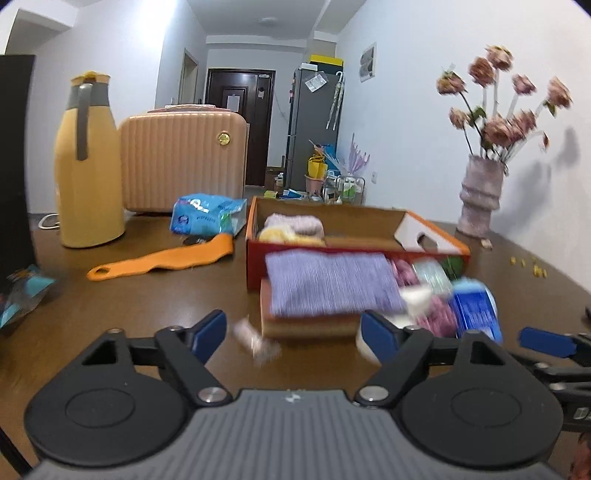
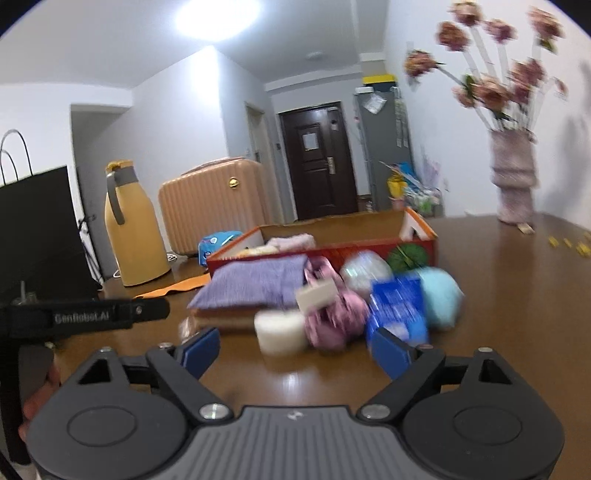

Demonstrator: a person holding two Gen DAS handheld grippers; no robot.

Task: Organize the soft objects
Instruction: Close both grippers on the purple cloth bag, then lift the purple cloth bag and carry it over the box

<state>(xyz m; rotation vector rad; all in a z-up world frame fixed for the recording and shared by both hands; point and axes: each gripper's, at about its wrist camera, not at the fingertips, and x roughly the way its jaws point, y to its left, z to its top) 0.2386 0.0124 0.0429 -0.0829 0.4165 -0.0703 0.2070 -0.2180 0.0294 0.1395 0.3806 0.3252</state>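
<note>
Hovering over bench (image 2: 498, 295): left gripper (image 1: 293, 332) and right gripper (image 2: 295, 345), jaws of both spread wide, grasping nothing. Lying just ahead, before orange box (image 1: 354, 254): purple cloth (image 1: 332, 282), white roll (image 2: 280, 330), pink bundle (image 2: 336, 314), blue pack (image 2: 397, 308), teal ball (image 2: 441, 297). Advising: picking 1 item at a time, centring jaws, closing gently, lifting clear of box wall.

White walls and a lit ceiling lamp (image 2: 218, 16) enclose a brown wooden table (image 1: 129, 302), with a dark door (image 2: 317, 158) and grey refrigerator (image 1: 314, 125) down the hallway
</note>
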